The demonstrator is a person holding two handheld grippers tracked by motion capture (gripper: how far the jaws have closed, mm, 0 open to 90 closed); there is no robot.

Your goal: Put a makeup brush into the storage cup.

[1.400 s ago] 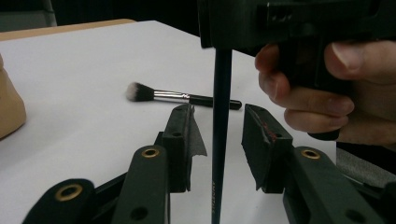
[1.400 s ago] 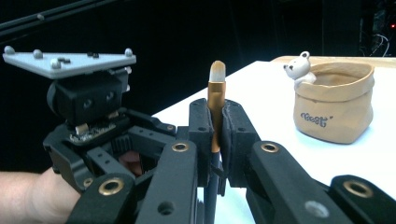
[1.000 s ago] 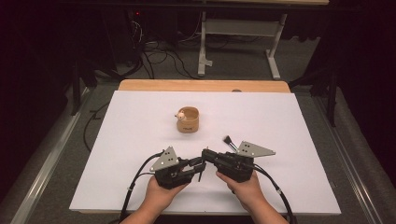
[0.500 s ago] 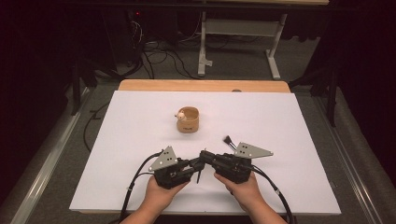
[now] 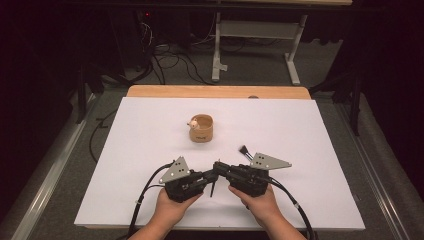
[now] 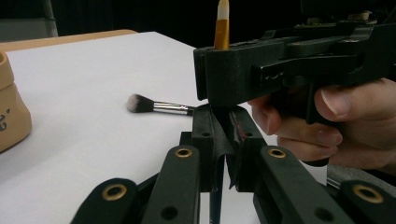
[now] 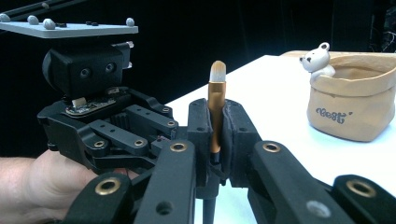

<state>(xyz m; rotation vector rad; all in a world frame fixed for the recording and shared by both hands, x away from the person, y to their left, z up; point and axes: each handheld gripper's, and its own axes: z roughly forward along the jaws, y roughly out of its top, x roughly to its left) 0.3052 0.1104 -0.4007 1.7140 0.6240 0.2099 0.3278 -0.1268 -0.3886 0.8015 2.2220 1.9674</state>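
Both hands sit low at the near edge of the counter [image 5: 150, 125], forearms entering from the bottom of the high view, with the left claw [image 5: 212, 177] and the right claw [image 5: 217, 166] angled inward so their tips meet nose to nose. Right claw is closed on an orange-handled brush [image 7: 215, 112]: in the right gripper view the brush stands upright between the two black jaws, pale tip above them, dark lower shaft running down out of the frame. Left claw jaws have just been closing and now stand pressed together directly under the right claw; the left gripper view shows a thin dark shaft [image 6: 215, 205] between them, most likely the same brush's lower end, though the contact is too dark to confirm. A second brush, the makeup brush [image 6: 156, 105] with a dark bristle head and metal ferrule, lies flat on the counter just beyond the claw tips, handle end hidden behind the left claw's jaws. The tan pouch [image 5: 201, 128] with a small white bear figure [image 7: 317, 58] on its rim stands well ahead of both claws, cut off at the edge in the left gripper view.
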